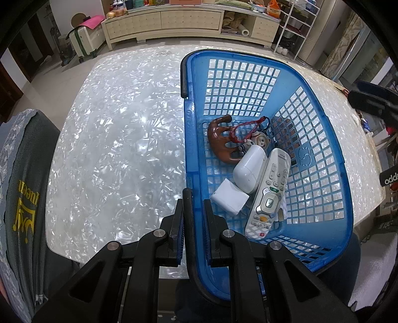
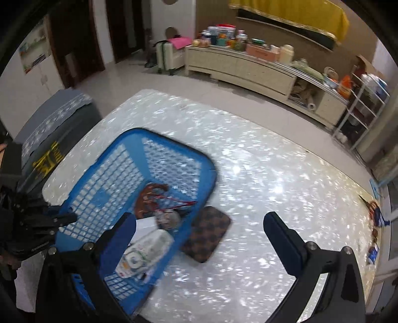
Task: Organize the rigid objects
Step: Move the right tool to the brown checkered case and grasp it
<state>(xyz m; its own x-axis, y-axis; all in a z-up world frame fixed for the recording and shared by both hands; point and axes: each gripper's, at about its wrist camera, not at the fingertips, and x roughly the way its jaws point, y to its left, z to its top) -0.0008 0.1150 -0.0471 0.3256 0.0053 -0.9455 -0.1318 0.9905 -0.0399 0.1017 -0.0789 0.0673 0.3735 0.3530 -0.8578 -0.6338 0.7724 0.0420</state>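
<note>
A blue plastic basket (image 1: 321, 149) (image 2: 109, 169) stands on the shiny white table (image 1: 117, 149) (image 2: 273, 174). My left gripper (image 1: 194, 211) is shut on the basket's near rim and black handle. In the basket lie a white remote control (image 1: 268, 193) (image 2: 144, 251), a white oval case (image 1: 248, 171), a white square block (image 1: 230, 198), a brown wooden hand-shaped piece (image 1: 221, 141) (image 2: 146, 201) and a small plush keychain on a red strap (image 1: 256, 141). My right gripper (image 2: 199, 228) hangs open above the table with nothing in it. A brown checkered pouch (image 2: 206, 233) lies beside the basket, between its fingers.
A grey covered chair (image 1: 22, 198) (image 2: 57, 134) stands at the table's left side. Small items (image 2: 375, 218) lie along the table's far right edge. A cream cabinet (image 1: 164, 22) (image 2: 248, 69), a white wire rack (image 2: 360, 109) and a suitcase (image 1: 84, 39) stand beyond the table.
</note>
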